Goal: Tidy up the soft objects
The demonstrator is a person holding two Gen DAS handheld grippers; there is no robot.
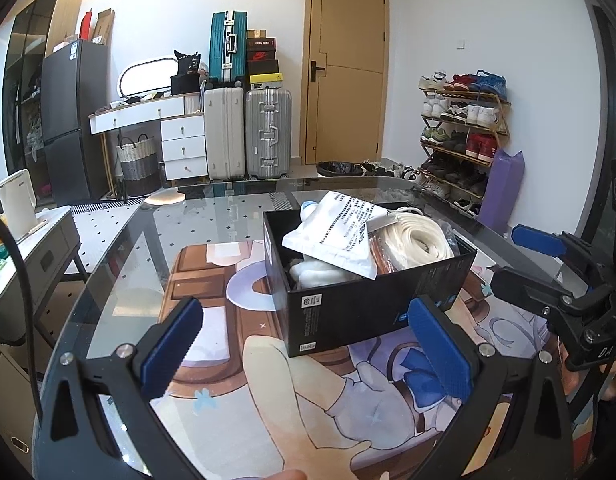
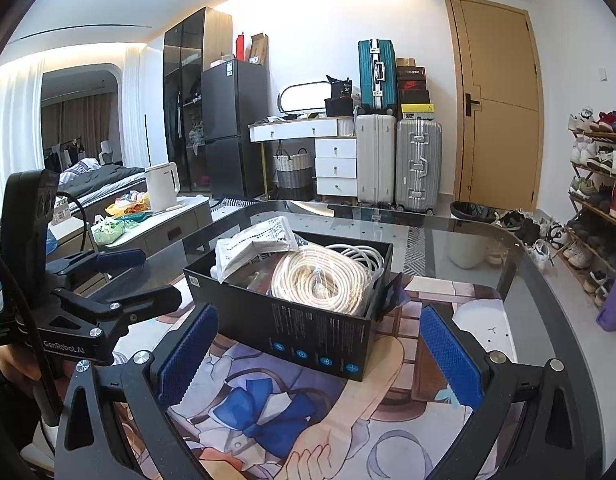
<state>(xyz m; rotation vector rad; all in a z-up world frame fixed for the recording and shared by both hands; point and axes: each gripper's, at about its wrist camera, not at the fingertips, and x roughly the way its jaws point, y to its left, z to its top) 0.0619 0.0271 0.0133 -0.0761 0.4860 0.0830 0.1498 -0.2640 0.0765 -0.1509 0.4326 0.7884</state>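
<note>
Left wrist view: the glass-topped desk (image 1: 119,264) carries a printed mat on which a black box (image 1: 360,300) stands open, presumably as the collecting container, near the desk's middle and ahead of both tools. The left tool (image 1: 303,344) and the right tool (image 2: 320,354) are each spread and empty, flanking the box's near corner without touching it, apparently ready for a next pick. Inside the box lie a coiled white cable (image 2: 328,276), a crumpled white printed pouch (image 1: 340,236) propped on the other contents, and soft white wadding (image 1: 320,276) beneath it.
</note>
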